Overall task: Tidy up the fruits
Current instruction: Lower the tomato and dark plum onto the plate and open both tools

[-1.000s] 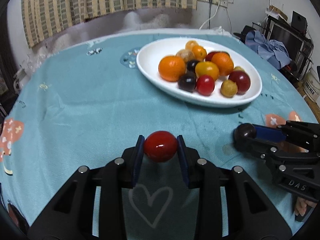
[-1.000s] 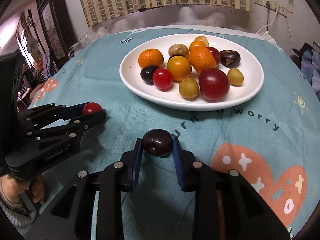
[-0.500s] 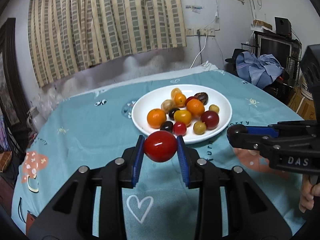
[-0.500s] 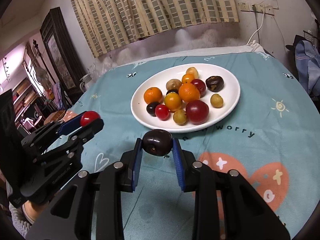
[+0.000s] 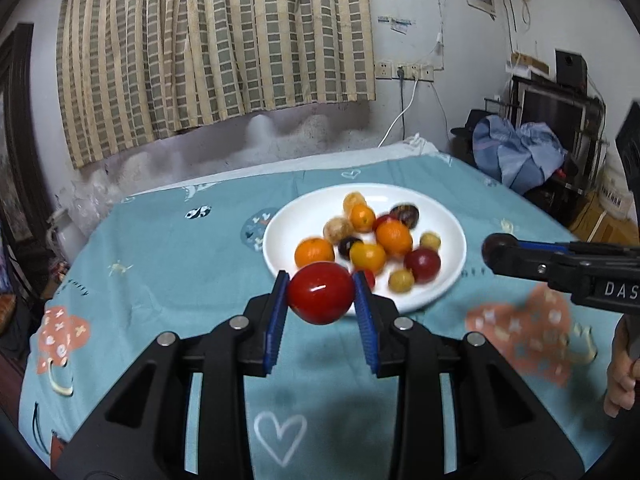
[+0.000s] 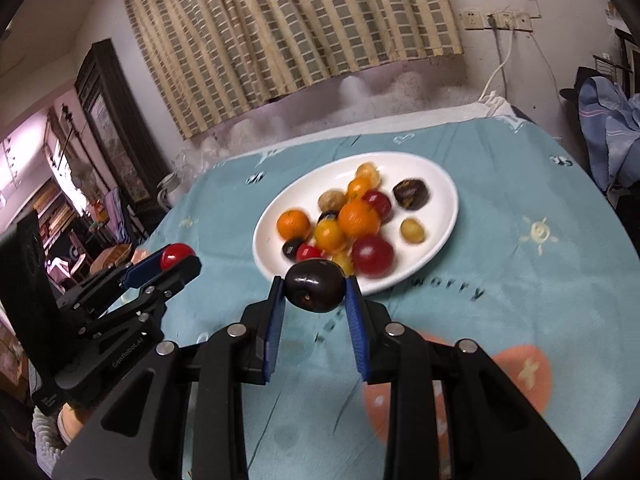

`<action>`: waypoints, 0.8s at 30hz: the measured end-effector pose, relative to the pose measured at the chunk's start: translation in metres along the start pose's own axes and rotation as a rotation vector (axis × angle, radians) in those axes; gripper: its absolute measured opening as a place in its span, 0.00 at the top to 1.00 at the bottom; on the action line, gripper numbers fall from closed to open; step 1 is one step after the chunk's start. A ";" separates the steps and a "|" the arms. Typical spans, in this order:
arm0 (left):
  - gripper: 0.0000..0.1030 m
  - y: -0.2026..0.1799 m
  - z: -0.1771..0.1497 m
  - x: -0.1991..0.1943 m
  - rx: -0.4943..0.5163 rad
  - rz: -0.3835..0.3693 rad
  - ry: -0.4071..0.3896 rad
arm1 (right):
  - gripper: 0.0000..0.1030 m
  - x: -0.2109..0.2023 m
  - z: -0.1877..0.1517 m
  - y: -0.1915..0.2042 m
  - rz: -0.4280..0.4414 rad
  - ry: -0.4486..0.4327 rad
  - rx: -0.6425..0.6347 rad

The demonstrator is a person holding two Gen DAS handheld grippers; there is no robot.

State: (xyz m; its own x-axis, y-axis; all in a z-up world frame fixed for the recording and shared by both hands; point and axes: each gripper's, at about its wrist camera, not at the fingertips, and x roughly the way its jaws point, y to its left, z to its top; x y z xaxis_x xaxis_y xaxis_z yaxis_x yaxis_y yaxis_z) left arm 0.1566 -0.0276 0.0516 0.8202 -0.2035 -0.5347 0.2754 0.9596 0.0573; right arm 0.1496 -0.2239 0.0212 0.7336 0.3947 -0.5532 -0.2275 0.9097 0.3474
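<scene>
My left gripper (image 5: 320,300) is shut on a glossy red tomato (image 5: 320,298), held in the air above the teal tablecloth, short of the plate. My right gripper (image 6: 315,287) is shut on a dark purple plum (image 6: 315,286), also lifted near the plate's front rim. A white oval plate (image 5: 450,240) (image 6: 444,184) carries several fruits: oranges, yellow and red tomatoes, dark plums, small tan ones. In the left wrist view the right gripper (image 5: 500,250) enters from the right with the plum at its tip. In the right wrist view the left gripper (image 6: 176,258) sits at the left with the red tomato (image 6: 174,254).
A round table with a teal patterned cloth (image 5: 168,264) fills the foreground. Striped curtains (image 5: 208,48) hang behind it. A wall socket with a cable (image 5: 404,72) is at the back. Blue clothes (image 5: 516,152) and a shelf stand right; a dark cabinet (image 6: 116,128) stands left.
Both grippers have risen with their fruit and tilted up, so the plate looks smaller and farther, and more of the curtain and wall shows. Both grips are unchanged.
</scene>
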 end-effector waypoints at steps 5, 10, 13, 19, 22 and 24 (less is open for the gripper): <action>0.68 0.006 0.037 0.033 -0.041 -0.050 0.036 | 0.70 0.022 0.044 -0.020 -0.014 0.011 0.051; 0.68 0.004 0.032 0.086 -0.089 -0.093 0.126 | 0.70 0.070 0.051 -0.035 -0.052 0.075 0.072; 0.67 0.005 0.022 0.113 -0.127 -0.113 0.177 | 0.69 0.091 0.050 -0.045 -0.045 0.094 0.120; 0.25 0.014 0.020 0.104 -0.158 -0.093 0.144 | 0.23 0.087 0.051 -0.052 -0.045 0.054 0.202; 0.11 0.021 0.019 0.081 -0.192 -0.080 0.120 | 0.23 0.066 0.050 -0.045 -0.020 0.035 0.195; 0.10 0.024 0.016 0.064 -0.220 -0.080 0.103 | 0.23 0.046 0.044 -0.038 0.022 0.031 0.205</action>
State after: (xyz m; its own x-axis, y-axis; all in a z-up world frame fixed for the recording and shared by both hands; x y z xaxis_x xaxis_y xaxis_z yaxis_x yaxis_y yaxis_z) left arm 0.2237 -0.0203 0.0319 0.7417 -0.2707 -0.6137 0.2123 0.9626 -0.1681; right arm 0.2202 -0.2458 0.0157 0.7090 0.4208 -0.5659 -0.1057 0.8568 0.5047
